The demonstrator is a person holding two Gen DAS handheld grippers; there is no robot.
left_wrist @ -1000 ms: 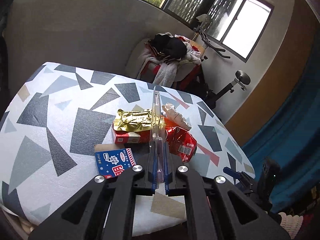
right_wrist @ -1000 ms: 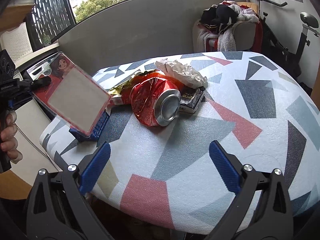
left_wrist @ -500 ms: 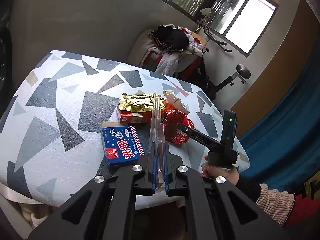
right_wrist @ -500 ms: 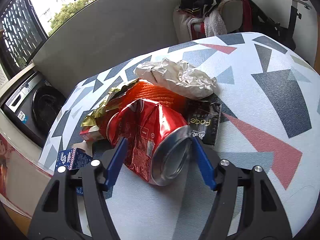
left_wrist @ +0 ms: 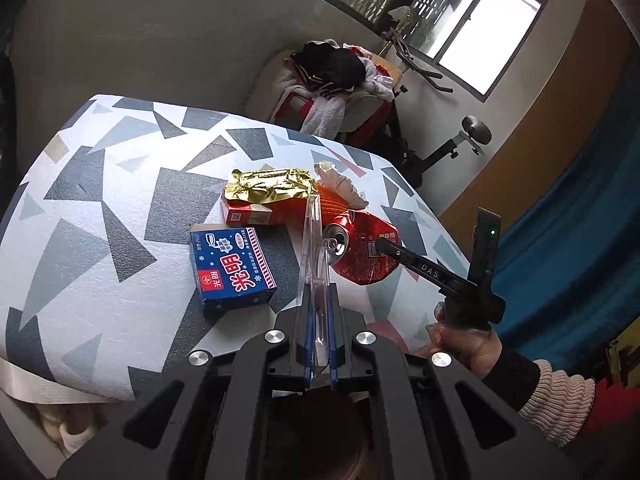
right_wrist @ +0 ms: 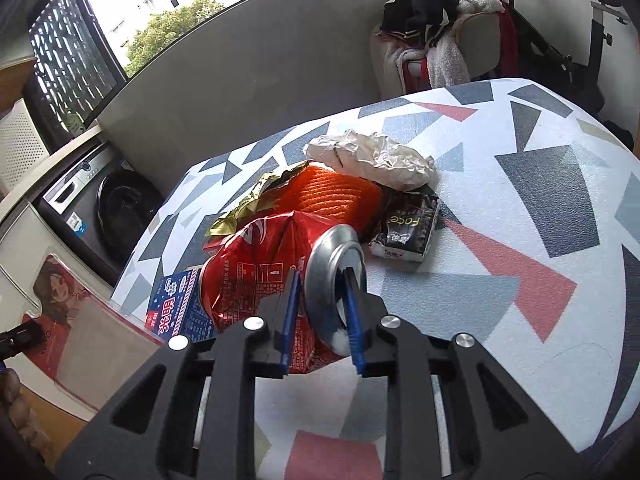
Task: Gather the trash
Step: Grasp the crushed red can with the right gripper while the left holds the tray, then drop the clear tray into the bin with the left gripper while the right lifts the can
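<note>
A crushed red soda can (right_wrist: 260, 280) lies on the patterned table (right_wrist: 520, 208); it also shows in the left wrist view (left_wrist: 366, 250). My right gripper (right_wrist: 322, 280) is shut on the can's silver end. My left gripper (left_wrist: 318, 300) is shut on a clear plastic package (left_wrist: 314, 232), held edge-on above the table's near edge. Other trash lies around the can: a blue carton (left_wrist: 230, 270), a gold wrapper (left_wrist: 268, 186), an orange bag (right_wrist: 332, 192), crumpled white paper (right_wrist: 372, 156) and a black packet (right_wrist: 406, 228).
A chair piled with clothes (right_wrist: 432, 36) stands behind the table. A washing machine (right_wrist: 108, 208) is at the left. An exercise bike (left_wrist: 452, 148) stands at the back right. A grey wall runs behind the table.
My right gripper moved forward to the can and closed on its silver end. My left gripper drew back a little with the plastic package still in it.
</note>
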